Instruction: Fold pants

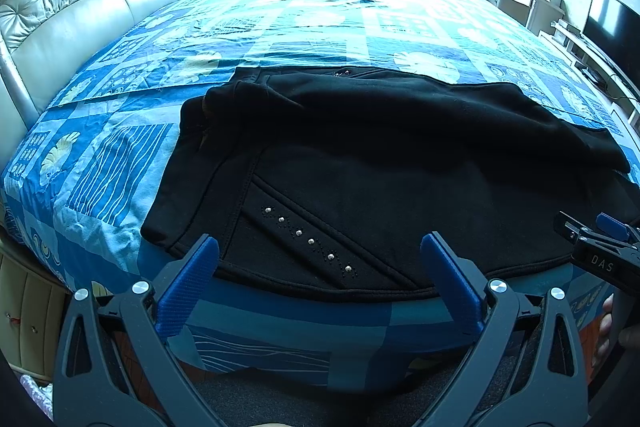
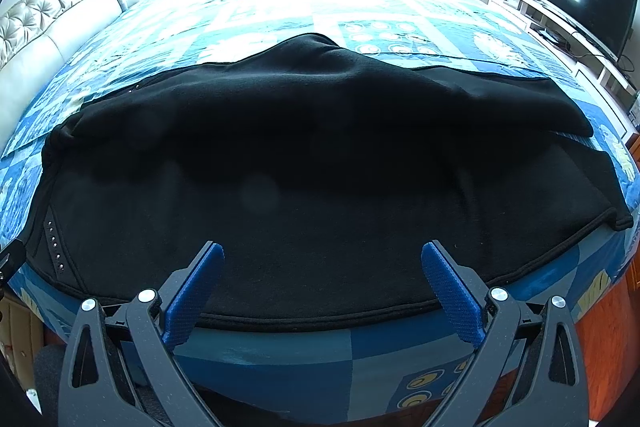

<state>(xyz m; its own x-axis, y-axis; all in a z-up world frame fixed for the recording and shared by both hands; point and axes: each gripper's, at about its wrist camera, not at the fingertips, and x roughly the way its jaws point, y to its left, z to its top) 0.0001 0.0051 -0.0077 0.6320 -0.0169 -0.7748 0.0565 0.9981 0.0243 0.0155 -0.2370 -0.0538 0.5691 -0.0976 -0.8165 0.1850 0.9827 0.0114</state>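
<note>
The black pants (image 1: 360,163) lie folded on the bed (image 1: 120,155) — both grippers, left (image 1: 320,255) and right (image 2: 322,263), hover near the front edge, jaws wide apart, holding nothing.

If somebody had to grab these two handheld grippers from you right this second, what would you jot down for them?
Left gripper: open, holding nothing, hovering at the near edge of the black pants, by the studded pocket trim.
Right gripper: open, holding nothing, over the near hem further along the same edge.
Pants: on the blue patterned bedspread, close to the near bed edge. One fold looks made: an upper layer lies loosely and unevenly over the lower one.
Left to do: grip the near edge, probably fold again, then smooth it flat.
</note>
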